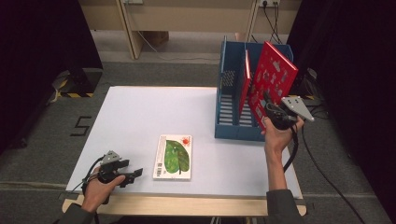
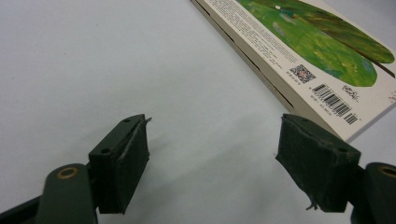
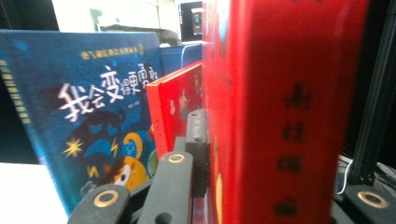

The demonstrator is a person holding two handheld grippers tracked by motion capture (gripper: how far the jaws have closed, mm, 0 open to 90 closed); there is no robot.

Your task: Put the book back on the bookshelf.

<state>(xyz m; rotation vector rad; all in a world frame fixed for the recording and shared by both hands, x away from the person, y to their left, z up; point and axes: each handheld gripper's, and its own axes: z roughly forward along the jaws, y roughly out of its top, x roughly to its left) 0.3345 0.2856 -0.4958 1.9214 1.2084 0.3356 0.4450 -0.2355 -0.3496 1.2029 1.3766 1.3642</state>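
A large red picture book (image 1: 273,84) hangs tilted over the right side of a blue slotted rack (image 1: 229,126), with my right gripper (image 1: 271,109) shut on its lower edge. In the right gripper view its red spine (image 3: 280,116) sits between the jaws of that gripper (image 3: 275,177). A thinner red book (image 1: 244,86) stands upright in the rack. A white book with a green leaf cover (image 1: 173,156) lies flat at the front middle of the table. My left gripper (image 1: 133,173) rests open just left of it, its jaws (image 2: 212,163) empty, the book's corner (image 2: 303,42) beyond the right jaw.
In the right gripper view a dark blue book (image 3: 93,116) stands left of the thin red book (image 3: 175,107) inside the rack. The white table (image 1: 140,116) stretches bare to the left and back. Dark curtains flank both sides, and a cable (image 1: 322,172) trails off to the right.
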